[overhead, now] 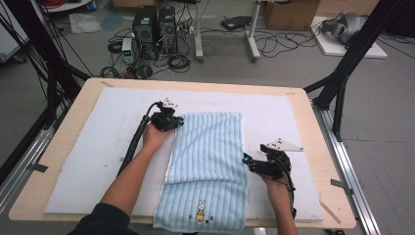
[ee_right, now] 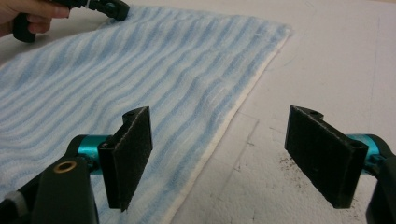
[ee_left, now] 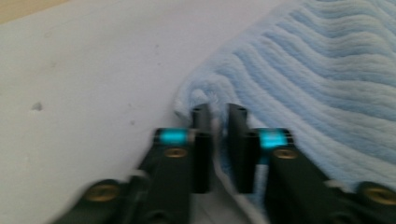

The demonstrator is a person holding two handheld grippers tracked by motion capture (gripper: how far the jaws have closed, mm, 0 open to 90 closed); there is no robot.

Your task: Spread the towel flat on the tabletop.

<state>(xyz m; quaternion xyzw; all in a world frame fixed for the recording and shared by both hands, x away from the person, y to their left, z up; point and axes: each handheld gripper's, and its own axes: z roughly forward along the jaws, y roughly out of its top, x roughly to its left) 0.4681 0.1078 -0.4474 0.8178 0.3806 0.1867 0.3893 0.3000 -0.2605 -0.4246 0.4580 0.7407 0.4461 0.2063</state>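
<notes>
Light-blue ribbed terry towel (overhead: pixel 208 169) lay on the white foam mat (overhead: pixel 98 147) covering the wooden bench (overhead: pixel 63 127), its near part already doubled over and the bunny-printed end hanging off the front edge. Left tool (overhead: pixel 177 122) was clamped on the towel's far left corner, while the right tool (overhead: pixel 246 160) sat beside the right hem, its jaws apart and empty. Judging by that, one fold looked done, and the far corners were yet to be lifted for the next.

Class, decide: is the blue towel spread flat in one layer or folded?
Folded. The towel has an upper layer ending in an edge across the lower part that bears the rabbit picture.
</notes>
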